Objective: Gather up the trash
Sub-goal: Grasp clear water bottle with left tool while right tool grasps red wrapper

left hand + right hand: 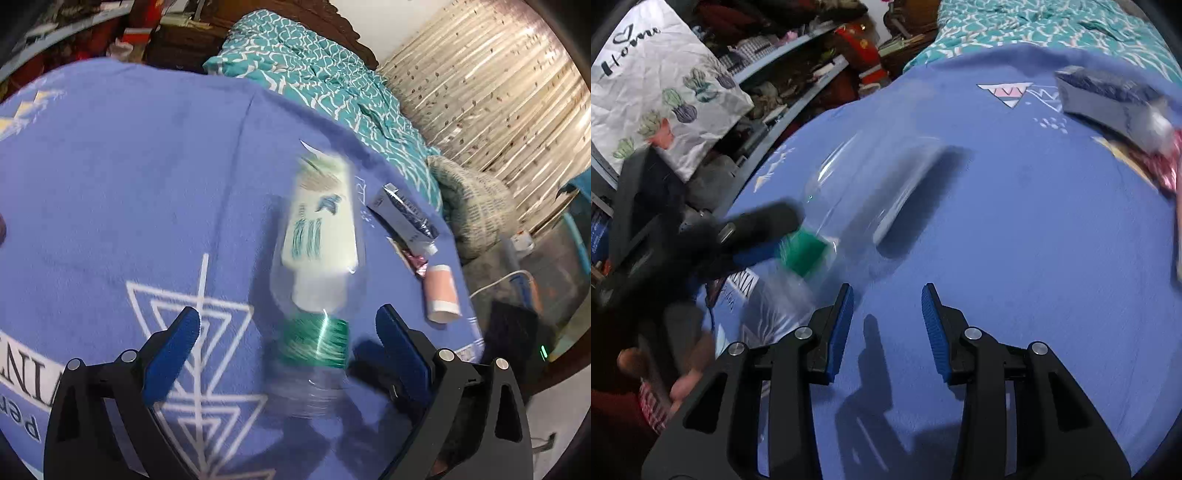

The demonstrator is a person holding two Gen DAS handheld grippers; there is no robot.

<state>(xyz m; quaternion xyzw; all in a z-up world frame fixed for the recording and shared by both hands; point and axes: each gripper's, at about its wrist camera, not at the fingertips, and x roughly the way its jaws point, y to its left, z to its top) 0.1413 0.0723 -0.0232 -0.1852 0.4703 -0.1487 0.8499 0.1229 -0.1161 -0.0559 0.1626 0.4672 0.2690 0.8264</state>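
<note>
A clear plastic bottle (314, 354) with a green label band is lying on its side on the blue blanket, blurred, its body showing a white tube with teal print (321, 218) through or behind it; a dark-and-white squeezed tube (406, 218) is lying just beyond, near the blanket's edge; a crumpled pink foil wrapper (415, 262) is resting beside it; a small pink-and-white cylinder (441, 295) is lying nearest the edge.
</note>
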